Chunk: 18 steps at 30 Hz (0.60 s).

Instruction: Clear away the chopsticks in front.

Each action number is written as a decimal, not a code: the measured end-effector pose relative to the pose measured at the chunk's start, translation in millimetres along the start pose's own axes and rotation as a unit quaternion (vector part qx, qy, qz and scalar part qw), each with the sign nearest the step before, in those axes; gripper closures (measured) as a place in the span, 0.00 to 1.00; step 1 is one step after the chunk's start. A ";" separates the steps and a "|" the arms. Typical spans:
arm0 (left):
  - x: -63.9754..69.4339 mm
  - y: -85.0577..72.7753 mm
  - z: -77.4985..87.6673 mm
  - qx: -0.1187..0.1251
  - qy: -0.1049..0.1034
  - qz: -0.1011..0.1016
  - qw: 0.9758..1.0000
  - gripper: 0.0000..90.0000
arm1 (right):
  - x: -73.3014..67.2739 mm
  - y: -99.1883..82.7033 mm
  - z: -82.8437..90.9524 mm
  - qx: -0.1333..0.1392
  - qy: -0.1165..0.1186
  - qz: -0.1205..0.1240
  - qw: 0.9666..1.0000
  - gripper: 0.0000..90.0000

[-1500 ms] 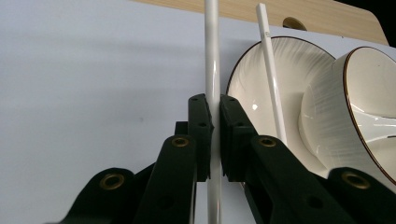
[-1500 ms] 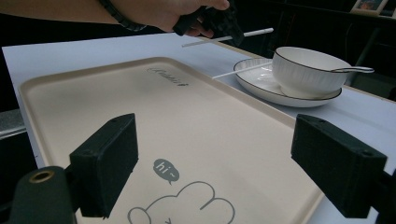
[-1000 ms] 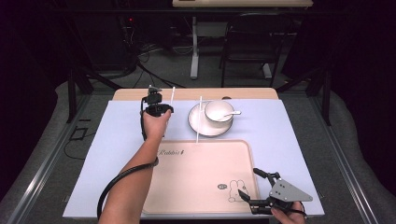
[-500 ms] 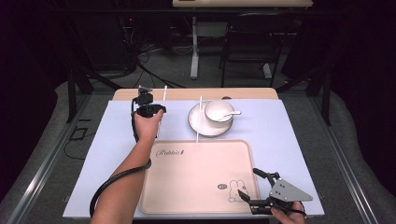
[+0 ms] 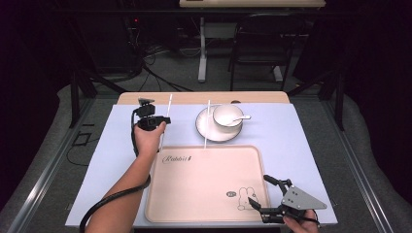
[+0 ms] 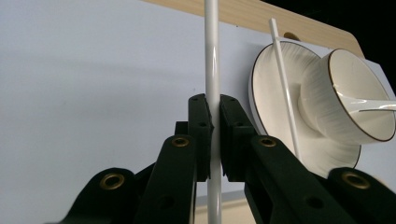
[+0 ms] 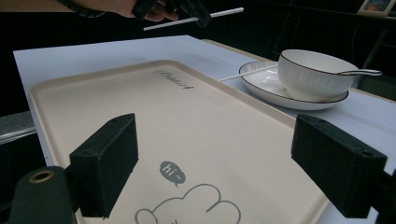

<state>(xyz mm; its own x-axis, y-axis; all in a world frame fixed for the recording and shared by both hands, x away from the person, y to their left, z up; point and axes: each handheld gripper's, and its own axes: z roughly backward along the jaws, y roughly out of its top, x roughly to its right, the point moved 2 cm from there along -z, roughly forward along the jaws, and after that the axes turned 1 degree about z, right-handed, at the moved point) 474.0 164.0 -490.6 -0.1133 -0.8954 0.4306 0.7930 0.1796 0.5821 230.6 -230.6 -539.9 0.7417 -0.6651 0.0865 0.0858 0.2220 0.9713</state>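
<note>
Leftward along the far side of the tabletop [image 5: 121, 165] is where the left gripper [image 5: 154, 120] has drifted since a second ago, taking a thin white chopstick [image 5: 168, 106] with it and away from the saucer [image 5: 206, 132]. From where I stand its jaws look pressed tight on that stick; the left gripper view shows the chopstick [image 6: 212, 84] pinched between the two black pads, running straight up past them, and in the right gripper view it hangs clear above the pale blue mat. A second chopstick [image 5: 207, 124] lies with its far part across the saucer's rim, beside the white bowl [image 5: 227, 115] with a spoon [image 5: 241, 118] resting in it, and its near tip reaches the far edge of the cream tray [image 5: 204, 189]. The right gripper [image 5: 262, 191] sits at the tray's near right corner, jaws spread wide with nothing between them, and it has not stirred. I would judge the step in hand to be carrying the first chopstick off to wherever it is meant to be laid, perhaps onto the tray, though I cannot tell the goal for certain. The next move calls for keeping the thin stick from swivelling in the pinch, lowering it flat, and only then letting go.
</note>
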 end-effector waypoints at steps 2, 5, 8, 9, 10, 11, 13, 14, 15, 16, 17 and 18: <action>-3.5 -5.1 2.3 0.000 0.001 -0.001 1.000 0.94 | -0.7 -0.1 -0.4 -0.001 0.002 0.001 1.000 0.16; -9.1 -13.4 5.3 -0.001 0.000 0.002 1.000 0.94 | -1.5 0.2 -0.9 -0.001 0.005 0.004 1.000 0.16; -14.9 -21.9 7.7 -0.003 -0.002 0.008 1.000 0.94 | -1.6 0.3 -0.5 -0.001 0.004 0.005 1.000 0.16; -14.9 -21.9 7.7 -0.003 -0.002 0.008 1.000 0.94 | -1.7 0.3 -0.4 -0.001 0.003 0.003 1.000 0.16; -16.8 -24.8 8.6 -0.006 -0.002 0.007 1.000 0.94 | -1.5 0.3 -0.3 0.000 0.002 0.003 1.000 0.16; -18.3 -27.8 9.2 -0.005 -0.004 0.008 1.000 0.94 | -1.5 0.3 -0.3 0.000 0.002 0.003 1.000 0.16; -21.9 -36.7 11.2 -0.008 -0.009 0.012 1.000 0.94 | -1.4 0.2 -0.6 -0.002 0.002 0.004 1.000 0.16; -23.2 -39.5 12.2 -0.008 -0.011 0.013 1.000 0.94 | -1.5 0.2 -0.6 -0.002 0.003 0.005 1.000 0.16; -24.4 -42.2 13.2 -0.006 -0.013 0.015 1.000 0.94 | -1.7 0.2 -0.6 -0.002 0.003 0.006 1.000 0.16; -25.3 -44.1 14.1 -0.007 -0.015 0.016 1.000 0.94 | -2.1 0.2 -0.6 -0.003 0.003 0.004 1.000 0.16; -26.8 -47.2 15.4 -0.005 -0.017 0.020 1.000 0.94 | -2.0 0.3 -0.6 -0.003 0.003 0.006 1.000 0.16; -27.4 -49.0 15.9 -0.004 -0.019 0.023 1.000 0.94 | -1.9 0.2 -0.6 -0.003 0.003 0.006 1.000 0.16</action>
<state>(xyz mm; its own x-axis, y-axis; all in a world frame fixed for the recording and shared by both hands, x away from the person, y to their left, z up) 428.8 186.2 -519.9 -0.0985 -0.8703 0.4826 0.8024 0.2174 0.5558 229.6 -228.8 -540.0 0.7460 -0.6589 0.0966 0.0813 0.2341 0.9688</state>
